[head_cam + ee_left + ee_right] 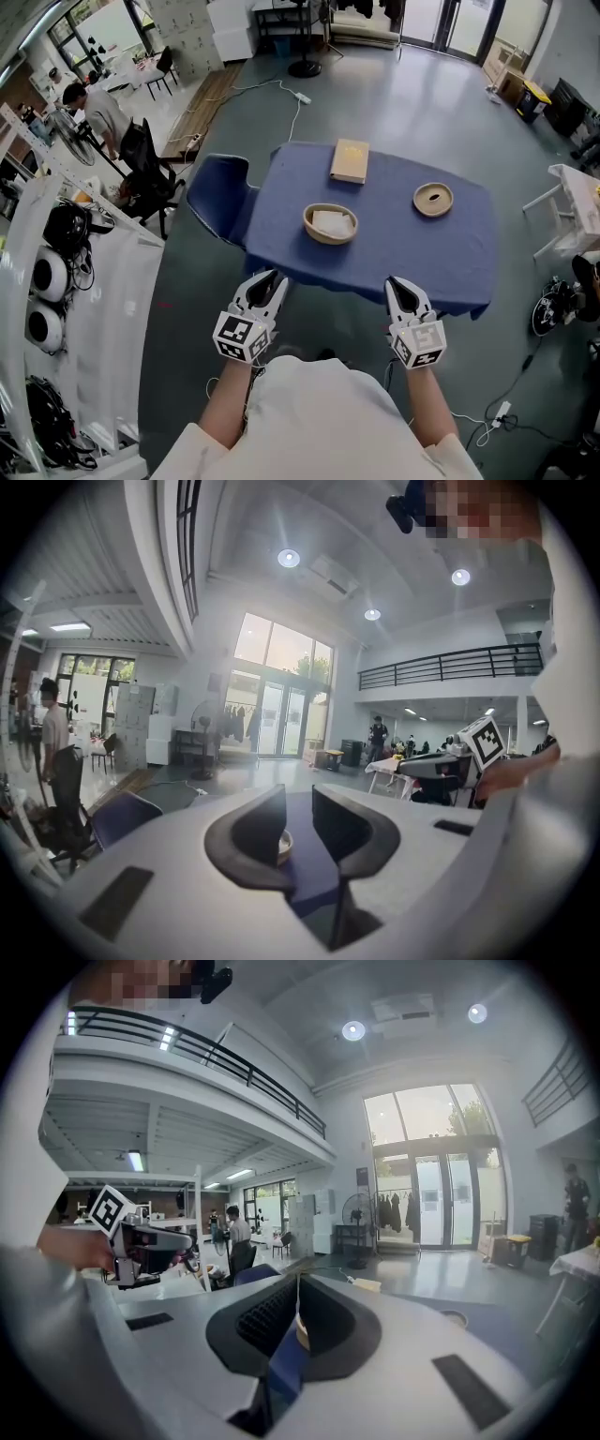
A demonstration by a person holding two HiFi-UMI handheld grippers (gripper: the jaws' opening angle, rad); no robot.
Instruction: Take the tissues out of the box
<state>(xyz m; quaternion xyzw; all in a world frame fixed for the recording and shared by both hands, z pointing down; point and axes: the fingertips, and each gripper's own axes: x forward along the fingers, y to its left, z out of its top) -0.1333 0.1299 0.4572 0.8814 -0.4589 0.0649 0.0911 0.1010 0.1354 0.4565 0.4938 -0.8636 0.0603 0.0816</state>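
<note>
I am hovering lower centre, short of the blue-draped table (450,267): left gripper (273,279) gaping empty, right gripper (397,282) pinched closed on nothing. The flat tan cardboard tissue box (350,160) is lying upper centre; I am judging the right should open before reaching.

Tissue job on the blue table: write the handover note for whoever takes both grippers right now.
Left gripper: fingers apart, empty, at the near edge of the blue table.
Right gripper: fingers together, empty, at the same edge.
Things: tan box on the far side. Round bowl mid-table, holding something white, probably tissues. Round disc to the bowl's right.
Done: nothing visibly taken out yet.
Left: reach in, grip the tissues, and lift them out.
</note>
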